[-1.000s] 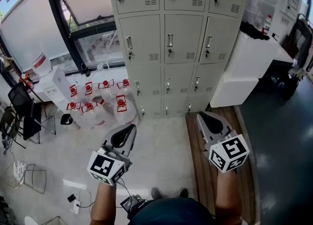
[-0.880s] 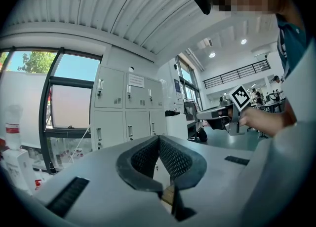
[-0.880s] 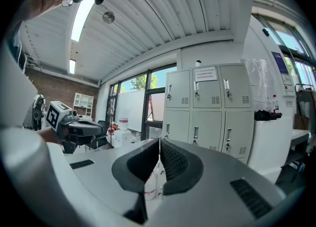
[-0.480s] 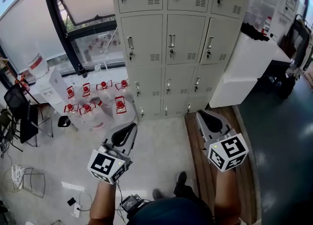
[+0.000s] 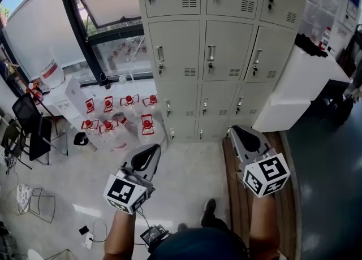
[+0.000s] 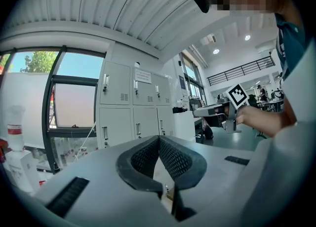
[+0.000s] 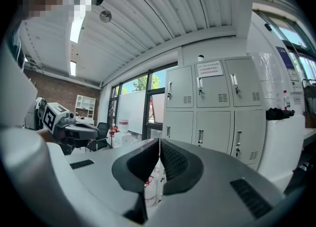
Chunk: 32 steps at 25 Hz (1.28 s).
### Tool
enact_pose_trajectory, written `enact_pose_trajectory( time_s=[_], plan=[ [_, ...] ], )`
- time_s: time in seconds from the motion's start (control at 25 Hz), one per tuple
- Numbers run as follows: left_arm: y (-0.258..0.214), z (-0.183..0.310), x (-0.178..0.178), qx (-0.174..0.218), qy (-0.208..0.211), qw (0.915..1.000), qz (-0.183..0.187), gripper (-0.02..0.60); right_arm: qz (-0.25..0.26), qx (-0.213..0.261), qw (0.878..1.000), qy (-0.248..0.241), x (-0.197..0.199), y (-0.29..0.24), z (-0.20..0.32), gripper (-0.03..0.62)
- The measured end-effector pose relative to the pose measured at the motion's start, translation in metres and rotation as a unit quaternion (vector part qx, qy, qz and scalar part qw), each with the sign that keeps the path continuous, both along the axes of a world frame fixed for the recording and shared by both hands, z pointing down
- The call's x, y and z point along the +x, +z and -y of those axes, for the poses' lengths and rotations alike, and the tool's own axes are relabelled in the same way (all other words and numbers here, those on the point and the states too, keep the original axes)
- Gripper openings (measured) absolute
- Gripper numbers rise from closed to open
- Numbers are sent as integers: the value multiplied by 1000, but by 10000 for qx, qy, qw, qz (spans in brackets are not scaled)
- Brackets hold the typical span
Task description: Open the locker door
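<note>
A beige bank of lockers (image 5: 223, 50) stands ahead, three columns wide, every door closed, each with a small handle and lock (image 5: 211, 54). My left gripper (image 5: 148, 154) is held low over the pale floor, well short of the lockers, jaws shut and empty. To its right my right gripper (image 5: 238, 133) hovers above a strip of wooden flooring, also shut with nothing in it. The lockers (image 6: 129, 107) show far off in the left gripper view, beyond the shut gripper (image 6: 159, 139). In the right gripper view the lockers (image 7: 212, 107) stand behind the shut gripper (image 7: 159, 143).
Several clear water jugs with red caps (image 5: 121, 115) crowd the floor left of the lockers, below a big window (image 5: 102, 10). A white counter (image 5: 297, 83) stands right of the lockers. Chairs (image 5: 25, 129) and cables (image 5: 90, 232) lie at the left. The person's foot (image 5: 208, 212) shows below.
The view has shifted closer to the lockers and a little left. A foot has stepped forward. Both grippers keep their pose, shut.
</note>
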State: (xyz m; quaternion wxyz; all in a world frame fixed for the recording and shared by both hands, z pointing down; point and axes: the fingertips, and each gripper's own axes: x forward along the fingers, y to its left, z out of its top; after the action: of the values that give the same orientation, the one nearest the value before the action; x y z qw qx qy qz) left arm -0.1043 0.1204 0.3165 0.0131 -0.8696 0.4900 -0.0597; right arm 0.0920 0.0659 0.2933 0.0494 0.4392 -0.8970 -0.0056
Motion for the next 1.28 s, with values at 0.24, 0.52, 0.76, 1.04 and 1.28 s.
enact_pose_trajectory(
  time_s=[0.24, 0.52, 0.76, 1.04, 1.28],
  plan=[
    [-1, 49, 8, 17, -183, 9998, -45, 17, -21, -42, 9997, -229, 3, 0, 56, 36],
    [11, 104, 26, -36, -415, 9991, 38, 17, 35, -129, 9986, -516, 16, 12, 120, 36],
    [7, 141, 42, -139, -827, 9963, 159, 17, 135, -170, 9962, -845, 27, 16, 169, 36],
    [5, 176, 63, -23, -876, 9958, 269, 17, 213, -185, 9939, -1064, 40, 19, 206, 36],
    [8, 214, 69, -32, -776, 9967, 219, 17, 149, -263, 9948, -976, 47, 26, 230, 37]
  ],
)
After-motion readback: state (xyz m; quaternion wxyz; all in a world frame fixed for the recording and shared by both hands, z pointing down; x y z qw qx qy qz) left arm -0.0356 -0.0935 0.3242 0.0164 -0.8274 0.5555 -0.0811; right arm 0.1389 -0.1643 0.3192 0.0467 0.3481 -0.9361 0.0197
